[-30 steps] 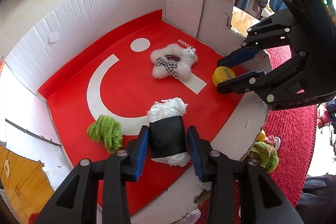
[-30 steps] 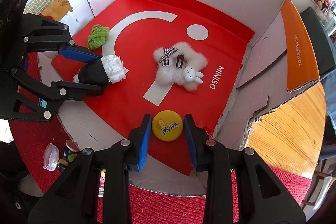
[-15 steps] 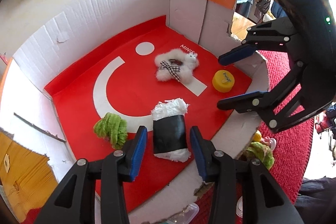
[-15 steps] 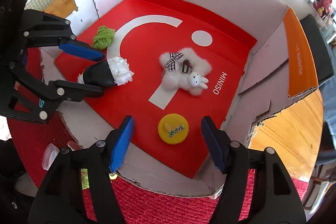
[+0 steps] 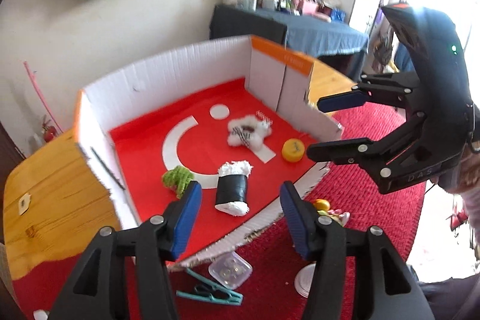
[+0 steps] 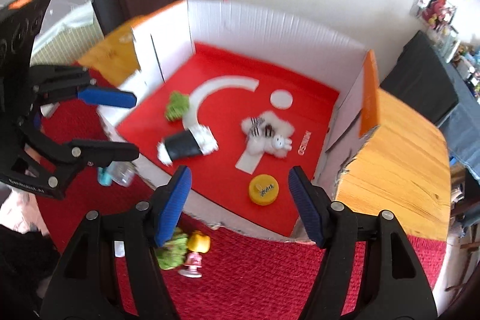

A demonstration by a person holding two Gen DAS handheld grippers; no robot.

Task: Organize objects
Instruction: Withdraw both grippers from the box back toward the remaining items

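**Both tools opening over the box**

The left tool [image 5: 240, 218] is hanging open, empty, jaws just widening, above the black-and-white plush roll [image 5: 232, 185] lying inside the cardboard box [image 5: 168, 74]. The right tool [image 6: 238, 204] is likewise spreading, empty, above the yellow cap [image 6: 263, 189] near the box's front edge.

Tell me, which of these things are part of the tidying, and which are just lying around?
Part of the job:
- cardboard box
- black and white plush roll
- yellow cap
- white fluffy bunny
- green plush
- left gripper and right gripper, both open and empty

Lying about:
- teal clothes peg
- clear plastic tub
- small doll
- red rug
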